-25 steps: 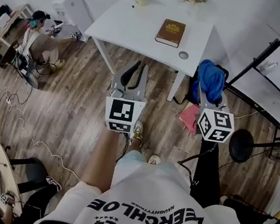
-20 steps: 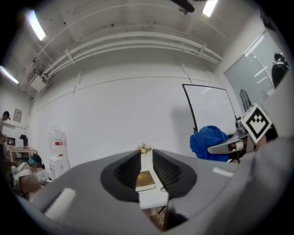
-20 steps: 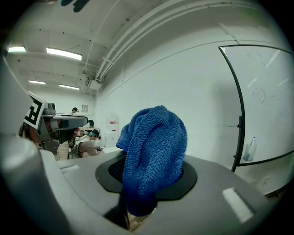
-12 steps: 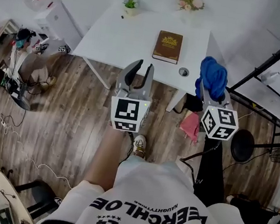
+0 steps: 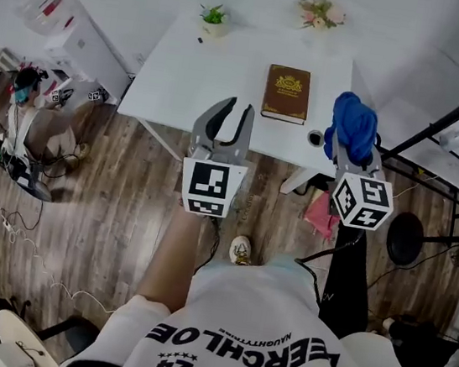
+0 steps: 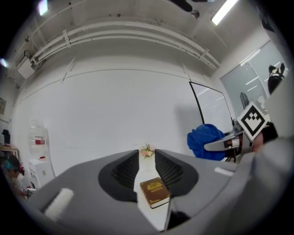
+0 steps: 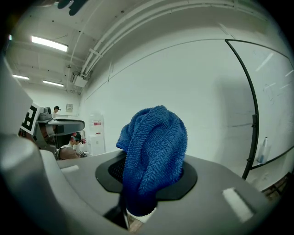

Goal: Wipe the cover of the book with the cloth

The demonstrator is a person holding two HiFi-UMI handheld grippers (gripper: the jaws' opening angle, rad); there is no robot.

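The head view looks from above the person steeply down onto the wooden floor [image 5: 109, 195], with both grippers in mid-frame and the white counter [image 5: 220, 67] farther off at the top. The left gripper view sits just behind the left gripper [image 6: 147, 161] and faces roughly level along its parted fingers toward the white wall [image 6: 115, 114]. The book [image 6: 155, 192] and the flowers [image 6: 147, 151] show in the gap between those fingers, and the head view shows them too. The right gripper view looks along the right gripper [image 7: 151, 172], whose fingers hold the cloth [image 7: 154, 147] so near the lens that it fills the centre. Each gripper view catches the other gripper at its edge, and the cloth appears in all three views.
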